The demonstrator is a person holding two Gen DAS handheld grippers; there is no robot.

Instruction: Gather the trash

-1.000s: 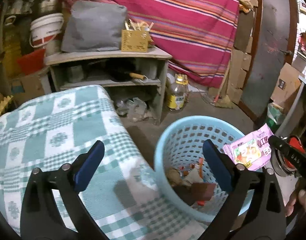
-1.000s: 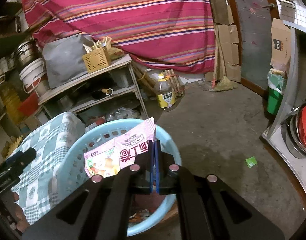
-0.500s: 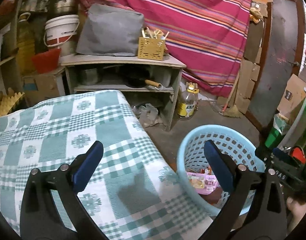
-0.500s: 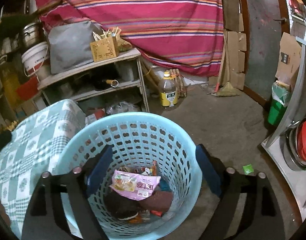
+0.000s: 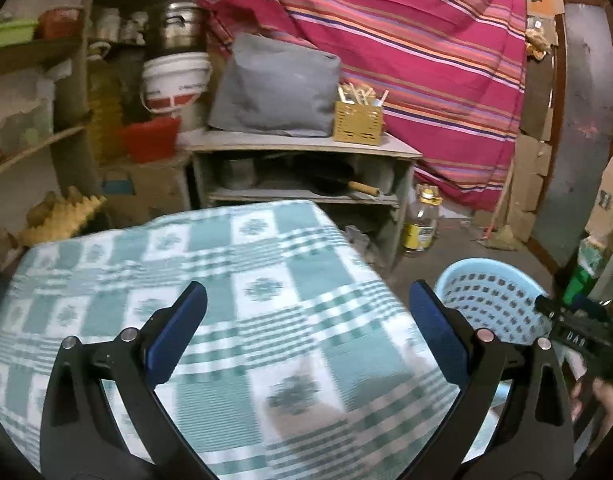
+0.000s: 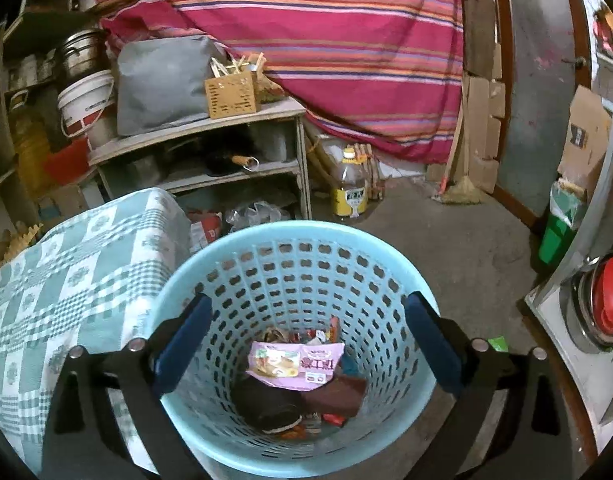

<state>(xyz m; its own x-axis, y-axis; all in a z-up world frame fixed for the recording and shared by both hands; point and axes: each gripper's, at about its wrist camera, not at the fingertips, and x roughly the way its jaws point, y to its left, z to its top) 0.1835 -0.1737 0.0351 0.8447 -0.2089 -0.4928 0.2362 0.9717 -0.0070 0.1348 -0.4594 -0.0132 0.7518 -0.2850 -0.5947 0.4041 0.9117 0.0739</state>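
Observation:
A light blue perforated basket (image 6: 298, 240) stands on the floor beside the table. A pink snack wrapper (image 6: 294, 364) lies inside it on top of other wrappers and dark trash. My right gripper (image 6: 306, 344) is open and empty, held over the basket's mouth. My left gripper (image 5: 306, 336) is open and empty above the green-and-white checked tablecloth (image 5: 186, 264). In the left wrist view the basket (image 5: 494, 296) shows at the right, with the right gripper (image 5: 574, 328) above it.
A wooden shelf unit (image 6: 210, 148) with a grey bag, a yellow box and a pan stands behind the table. An oil bottle (image 6: 350, 188) is on the floor. A small green scrap (image 6: 498, 344) lies on the floor right of the basket. A metal counter (image 6: 578, 300) is at the right.
My right gripper opened and the pink wrapper dropped into the basket. My left gripper moved left and back over the table, staying open.

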